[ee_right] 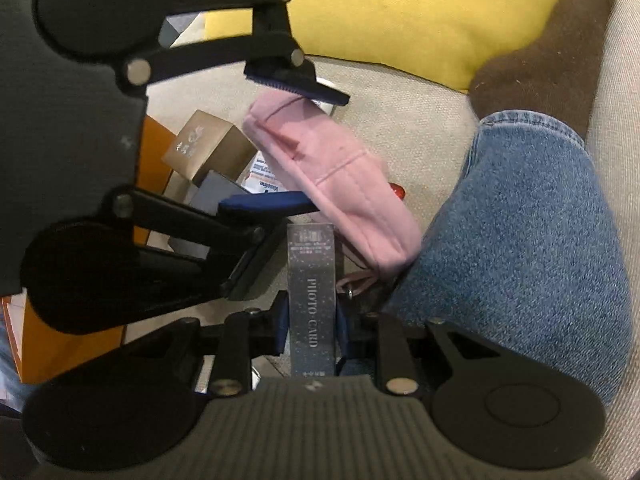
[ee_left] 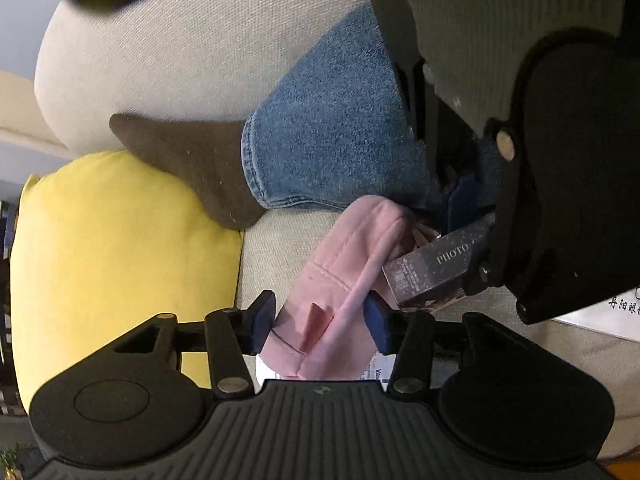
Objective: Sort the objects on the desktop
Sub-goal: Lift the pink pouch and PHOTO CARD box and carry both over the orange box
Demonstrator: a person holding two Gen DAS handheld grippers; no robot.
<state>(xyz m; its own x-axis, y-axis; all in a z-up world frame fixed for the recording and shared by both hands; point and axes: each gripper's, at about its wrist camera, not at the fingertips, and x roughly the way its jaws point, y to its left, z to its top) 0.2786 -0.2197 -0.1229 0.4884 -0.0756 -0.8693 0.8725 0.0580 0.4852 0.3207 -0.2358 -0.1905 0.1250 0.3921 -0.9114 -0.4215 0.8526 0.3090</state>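
the right hand-held gripper (ee_right: 310, 330) is clamped narrow on a dark photo card box (ee_right: 312, 280), which stands upright between its pads. just beyond, the left hand-held gripper (ee_left: 320, 320) has its jaws partly open around a pink pouch (ee_left: 336, 296); whether the blue pads (ee_left: 376, 322) press the fabric i cannot tell. the pouch lies on a beige sofa cushion (ee_left: 272, 252), against a person's denim leg (ee_right: 520, 240), with a yellow cushion (ee_left: 120, 260) near. the step looks like gathering items; next, the left jaws would need to close on the pouch. past it, an orange box (ee_right: 152, 152) sits beside a brown carton (ee_right: 208, 144) and a grey box (ee_right: 216, 196); their contents are hidden.
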